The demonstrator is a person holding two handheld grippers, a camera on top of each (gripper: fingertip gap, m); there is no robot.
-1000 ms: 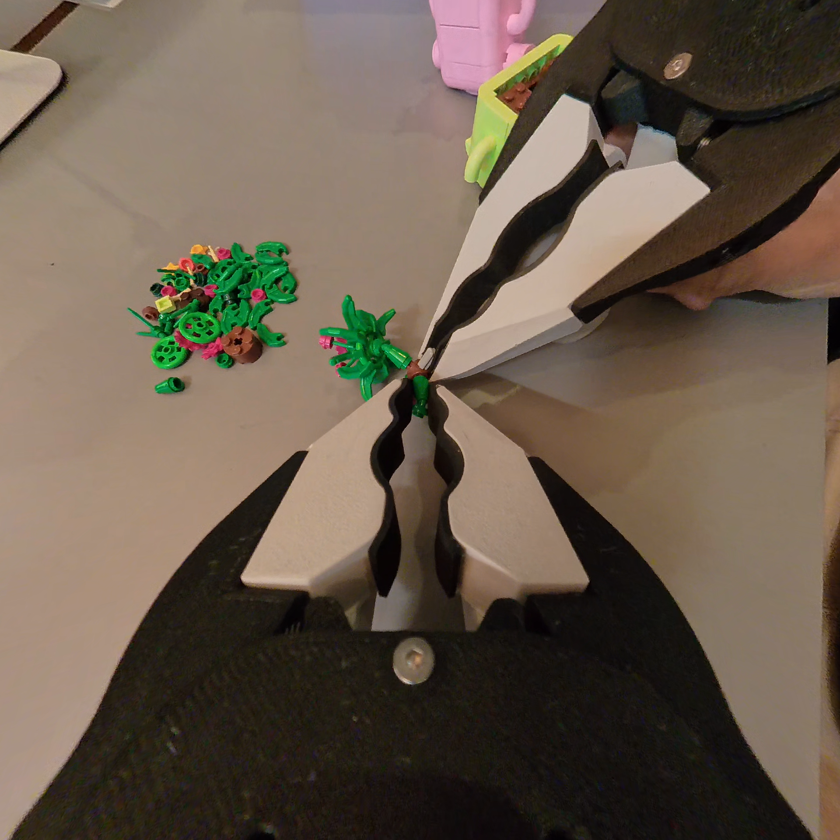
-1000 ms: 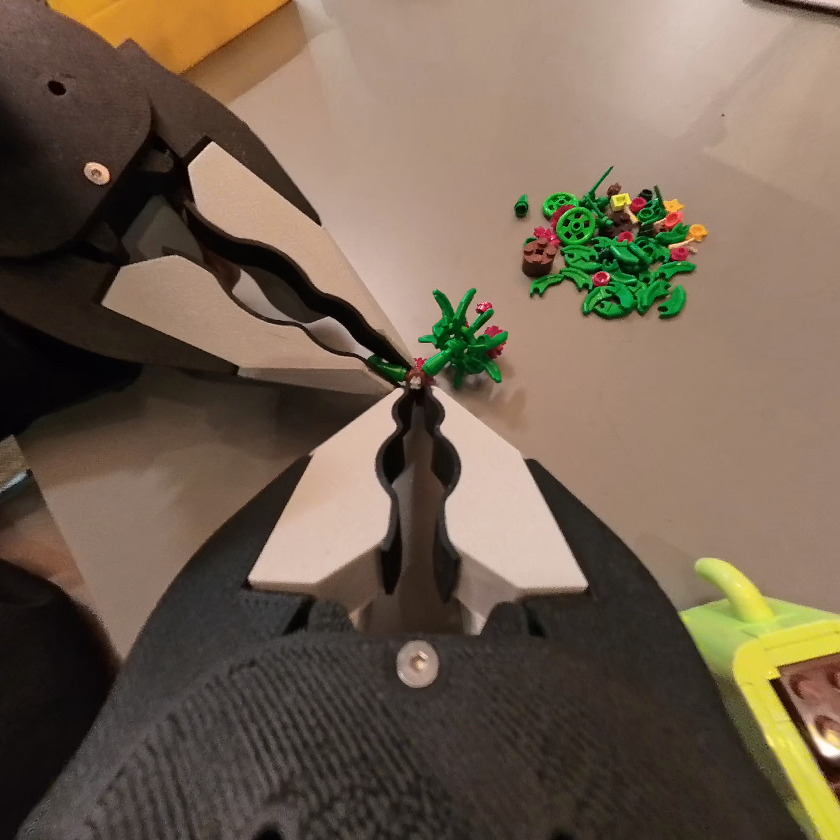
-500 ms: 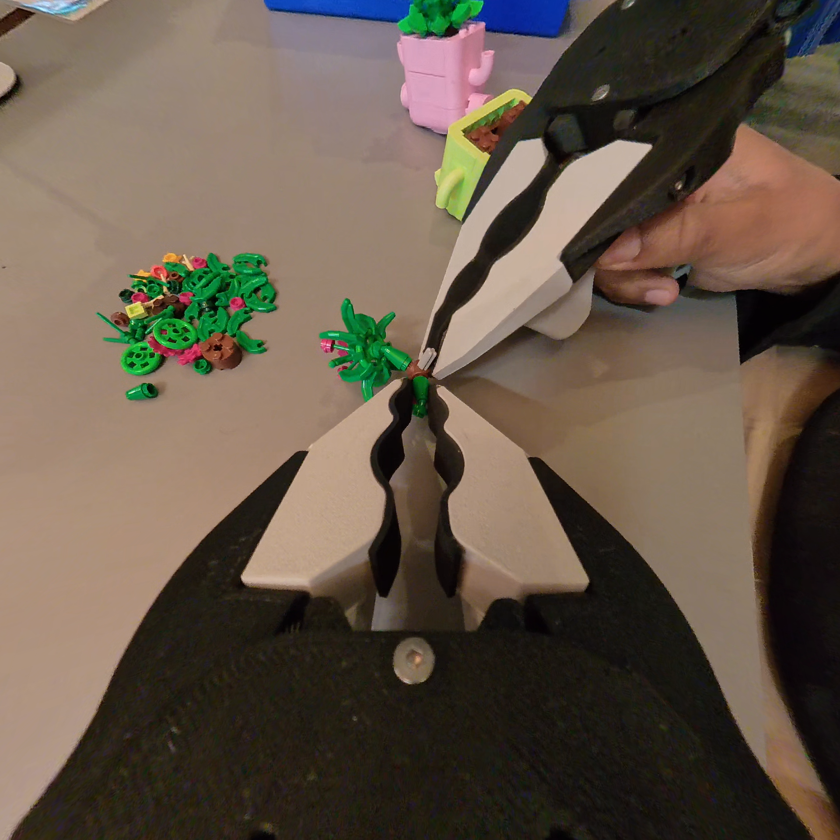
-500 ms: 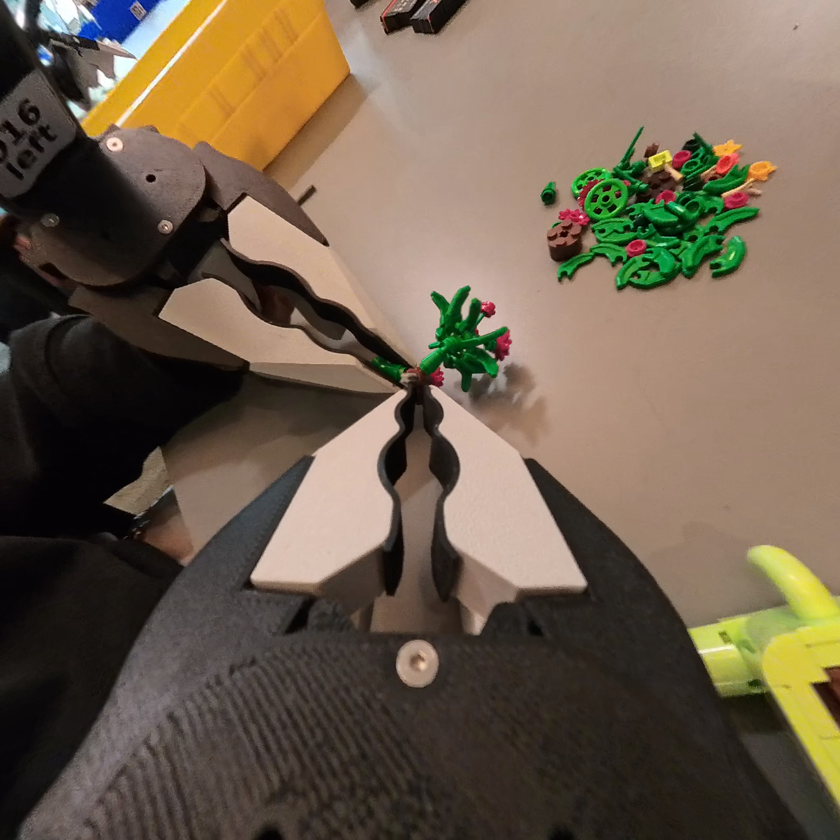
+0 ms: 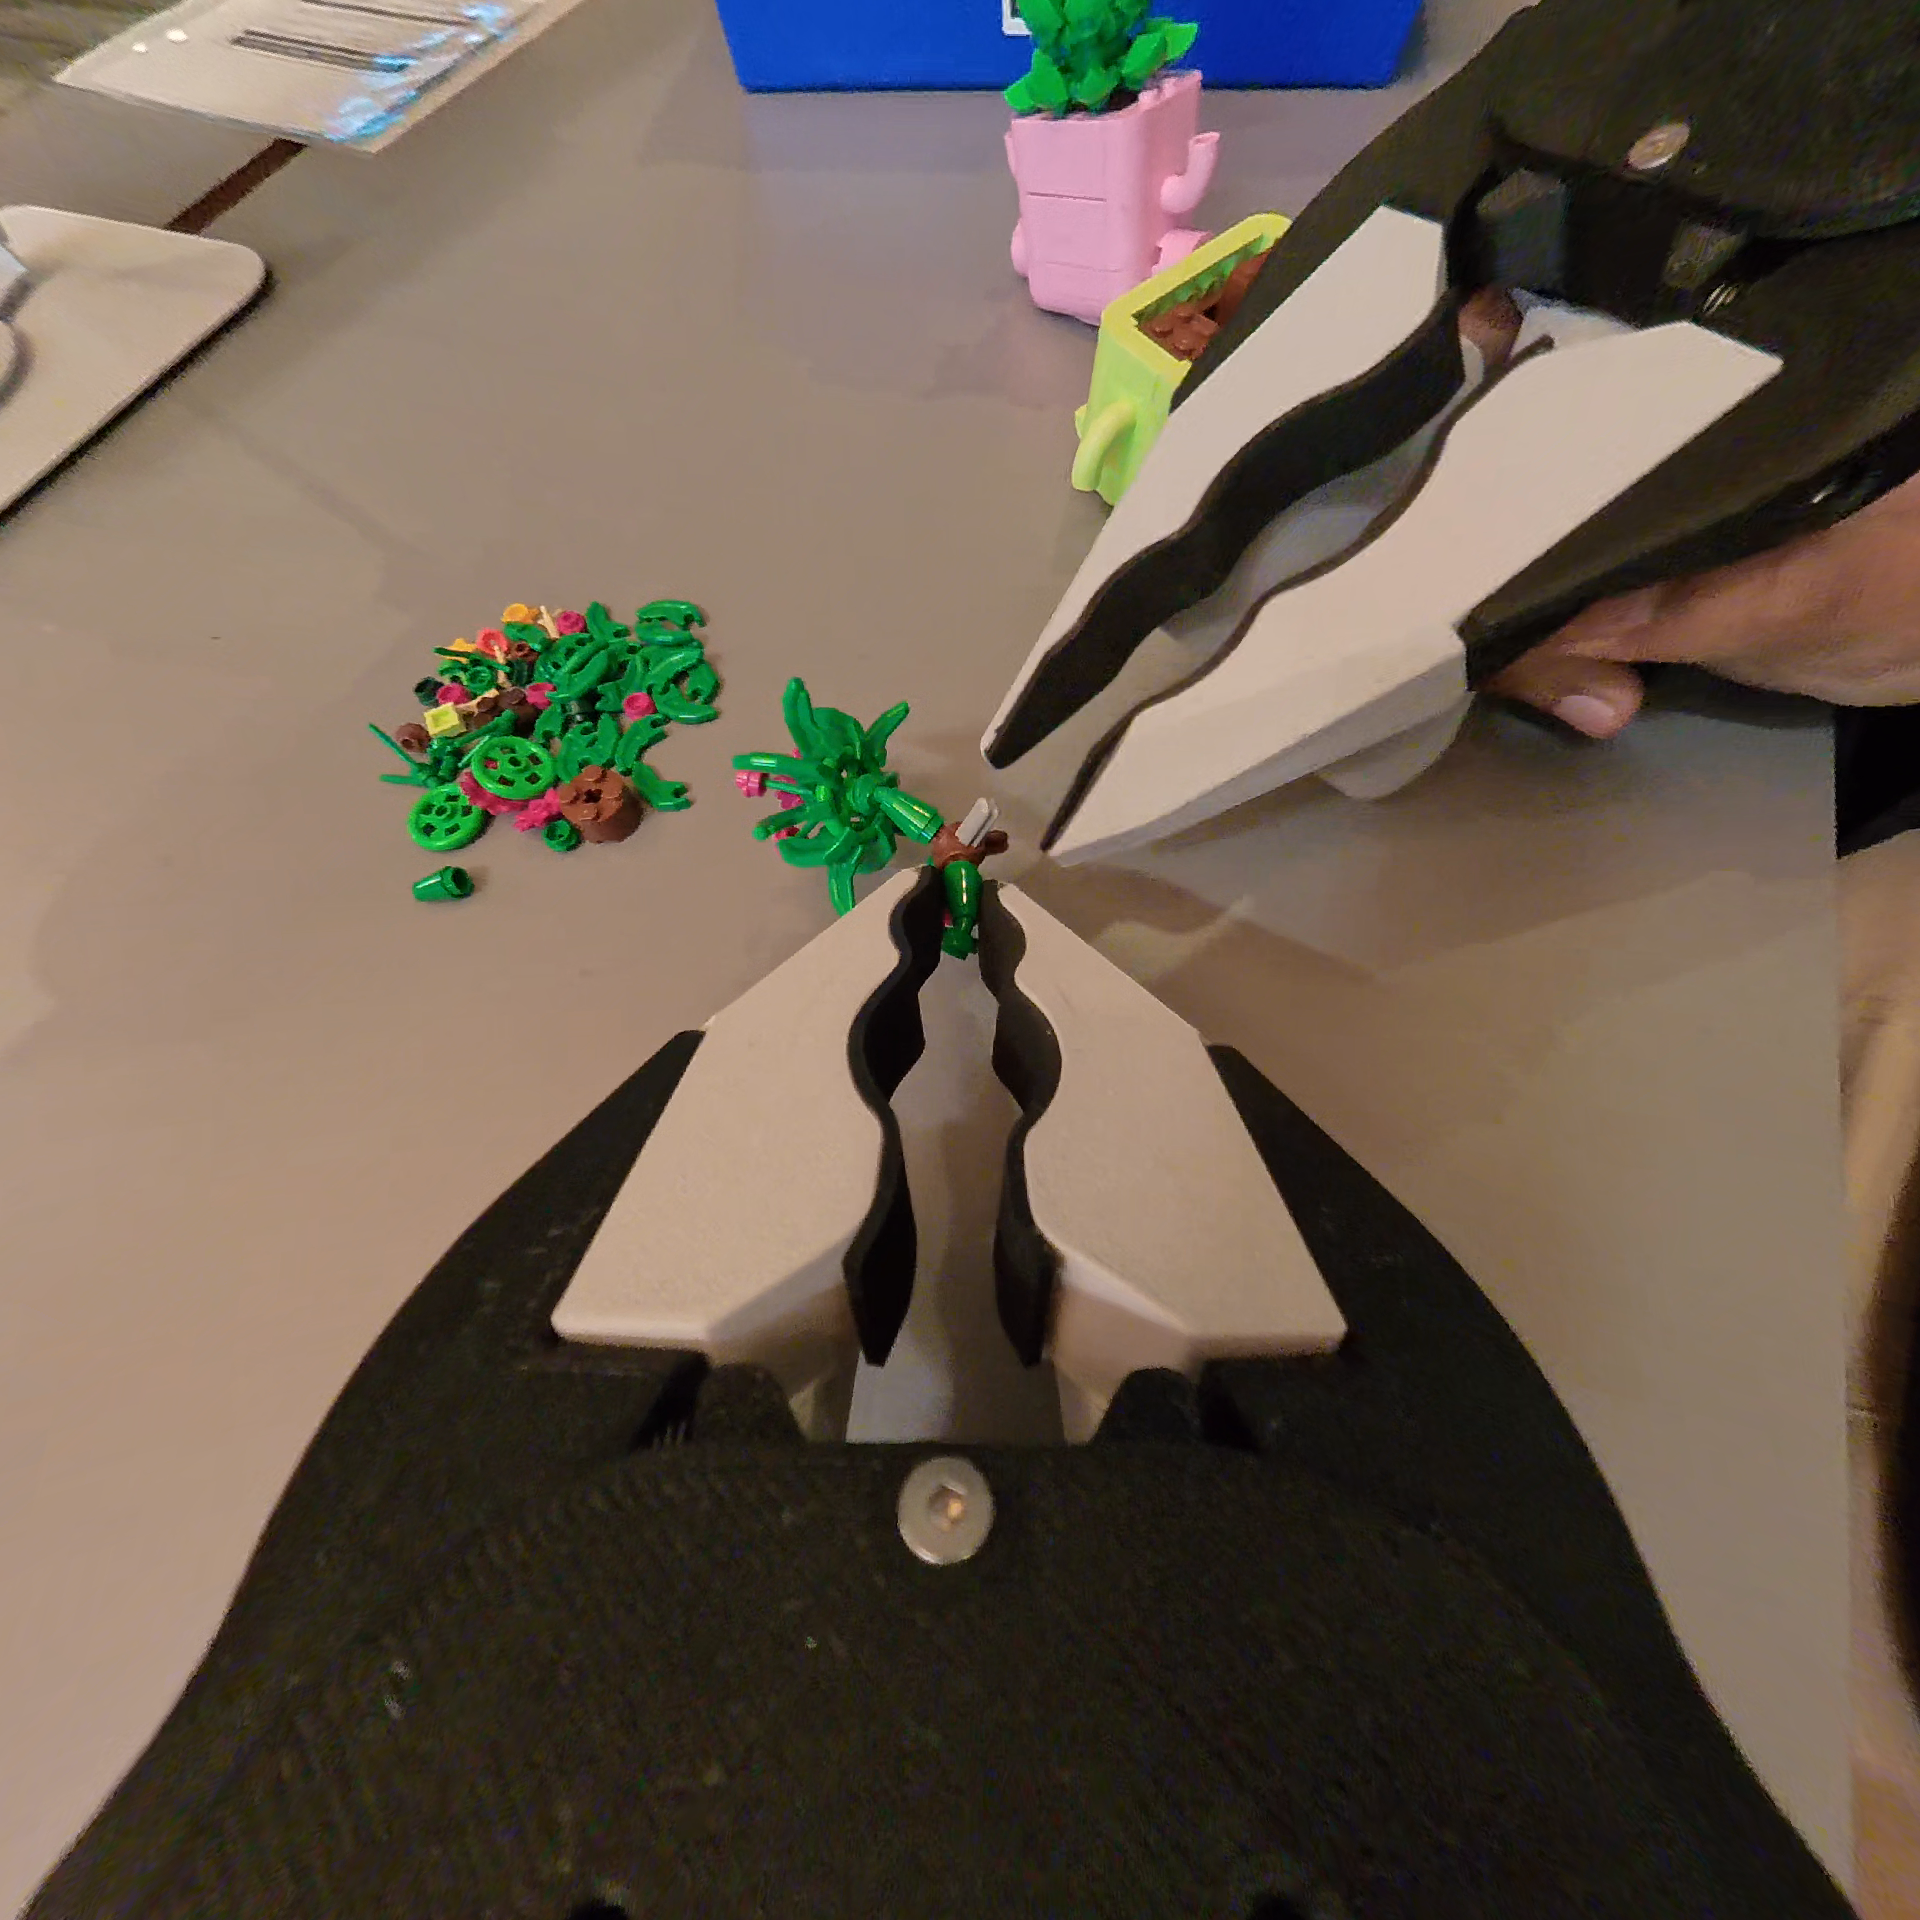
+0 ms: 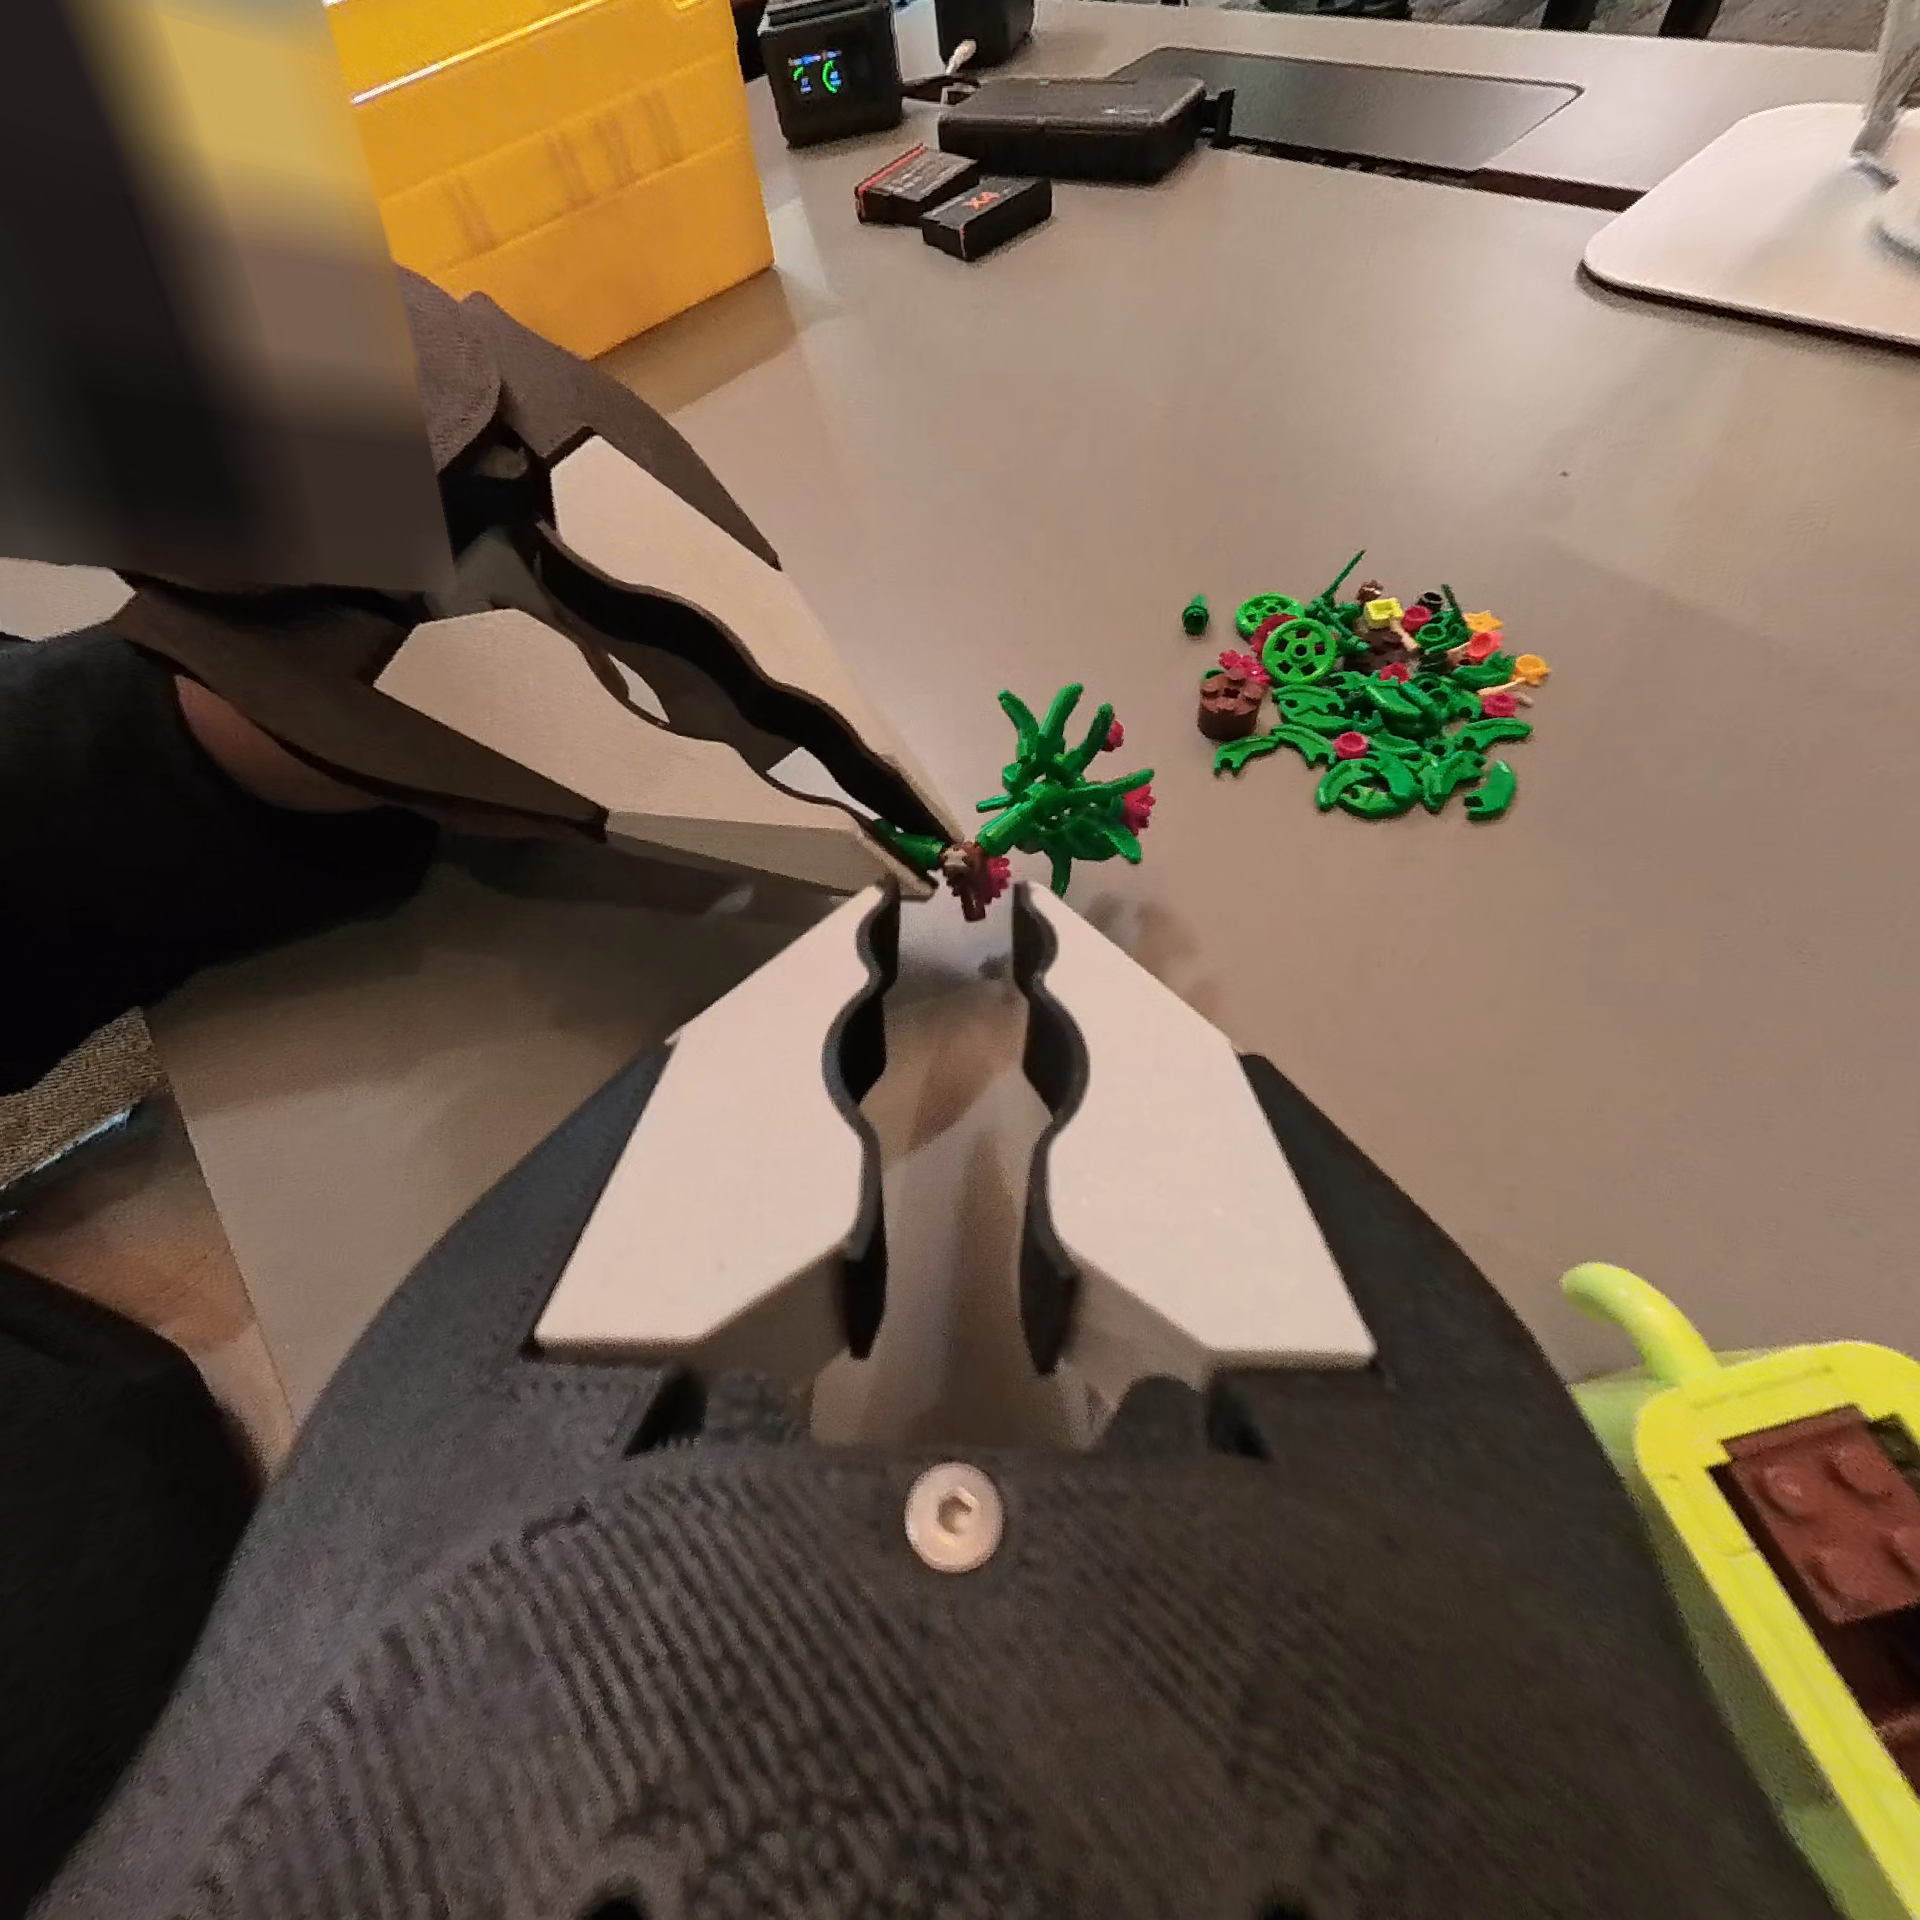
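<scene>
My left gripper (image 5: 954,883) is shut on the stem of a small green toy plant (image 5: 836,795) with pink flowers and a brown base piece, held just above the grey table (image 5: 520,364). The same plant shows in the right wrist view (image 6: 1060,790), pinched by the left gripper (image 6: 914,847). My right gripper (image 6: 951,899) is open and empty, its tips just short of the plant's brown base. In the left wrist view the right gripper (image 5: 1023,795) stands a little apart from the base, jaws parted. A pile of loose green, pink and brown pieces (image 5: 551,727) lies to the left.
A lime green brick pot (image 5: 1153,384) with brown studs and a pink pot (image 5: 1101,208) holding a green plant stand at the back, before a blue bin (image 5: 1070,42). The right wrist view shows a yellow bin (image 6: 561,177), black devices (image 6: 1070,125) and a white stand base (image 6: 1766,229). Left and right tips are no more than a few centimetres apart.
My right gripper has opened, let go of the plant's base and drawn back a little. My left gripper still holds the plant by its stem.
</scene>
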